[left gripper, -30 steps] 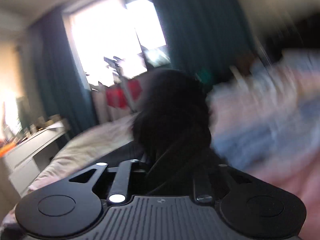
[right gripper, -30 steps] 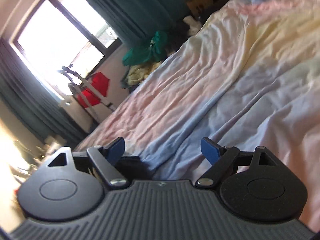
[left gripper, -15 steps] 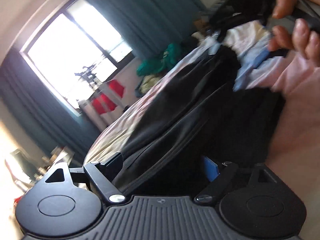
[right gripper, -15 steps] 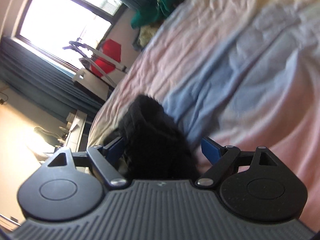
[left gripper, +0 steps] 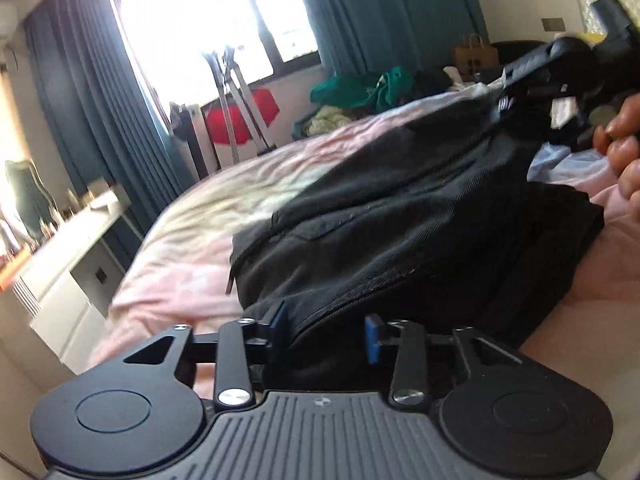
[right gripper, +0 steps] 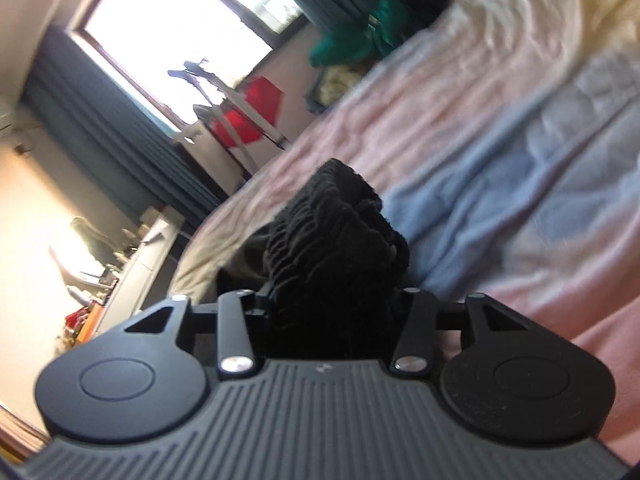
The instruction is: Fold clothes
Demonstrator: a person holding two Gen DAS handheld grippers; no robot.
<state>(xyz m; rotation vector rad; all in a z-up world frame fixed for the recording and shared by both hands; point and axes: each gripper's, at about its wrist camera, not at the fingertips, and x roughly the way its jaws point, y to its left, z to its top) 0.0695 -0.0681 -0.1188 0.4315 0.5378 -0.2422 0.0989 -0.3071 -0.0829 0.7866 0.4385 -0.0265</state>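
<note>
Bedroom, daylit: bright window at upper centre of the left view, teal curtains either side, bed with a rumpled pink, cream and pale-blue cover filling the middle ground.

Item: black trousers, heavy twill or similar, with a stitched side seam and a pocket opening. Spread across the bed from lower centre to upper right of the left view.

Left tool: lower centre, blue pads apart, straddling the near edge of the cloth but not pinching it; released.

Right tool: upper right of the left view, at the far end of the garment, bare fingers behind it. In its own view, clenched on a bunched, ribbed black wad, probably an elastic waistband or cuff.

Handling, as judged: soft, limp, moderately weighty for cloth; drapes and sags when lifted, no risk of breakage. Weave looks matte, so slipping seems unlikely. Best hold likely on doubled edges, the hem, seam or waistband, where thickness gives the pads purchase; a single layer mid-panel would likely just stretch and bunch.

Background: red item on a rack by the window, green clothes heap beyond the bed.
</note>
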